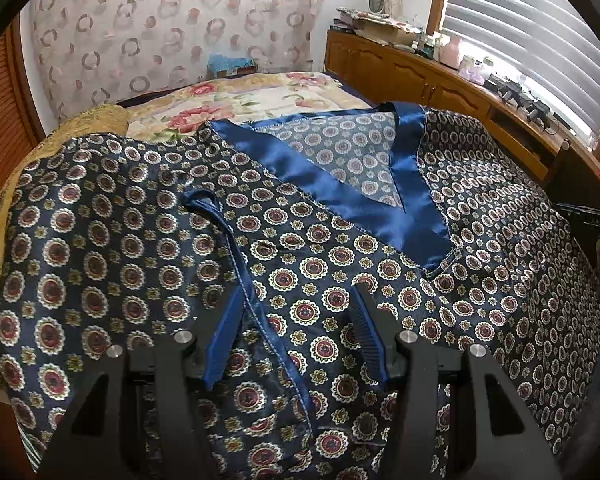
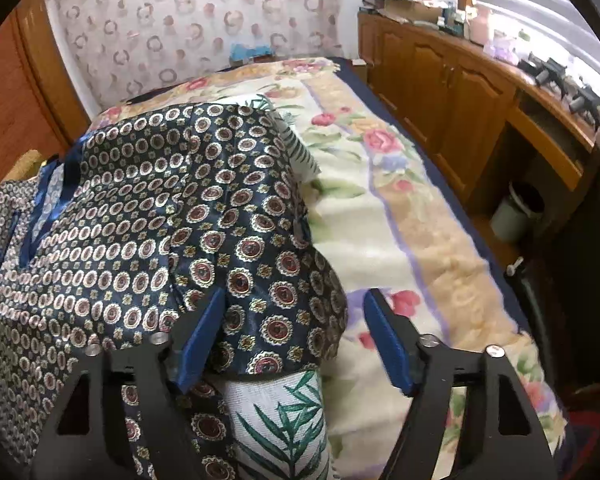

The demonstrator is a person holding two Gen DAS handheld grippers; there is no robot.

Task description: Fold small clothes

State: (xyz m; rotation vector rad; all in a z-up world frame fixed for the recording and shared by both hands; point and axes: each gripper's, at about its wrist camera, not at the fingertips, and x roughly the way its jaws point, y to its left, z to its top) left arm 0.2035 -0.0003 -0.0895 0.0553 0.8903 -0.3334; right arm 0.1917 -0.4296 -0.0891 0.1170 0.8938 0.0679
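Your left gripper [image 1: 296, 316] hangs spread wide over the navy medallion-print satin top [image 1: 320, 240]; only that view shows its blue V-neck [image 1: 380, 196]. Your right gripper [image 2: 294, 320], also gaping, straddles the top's sleeve hem, leaf-print cushion [image 2: 284, 420] just below.

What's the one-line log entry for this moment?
stage: pre-grasp | left gripper: open over patterned satin top | right gripper: open at top's edge | surface: floral blanket

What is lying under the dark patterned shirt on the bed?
Under the patterned shirt a leaf-print cloth shows at its edge, on the floral blanket. How far it extends beneath is covered.
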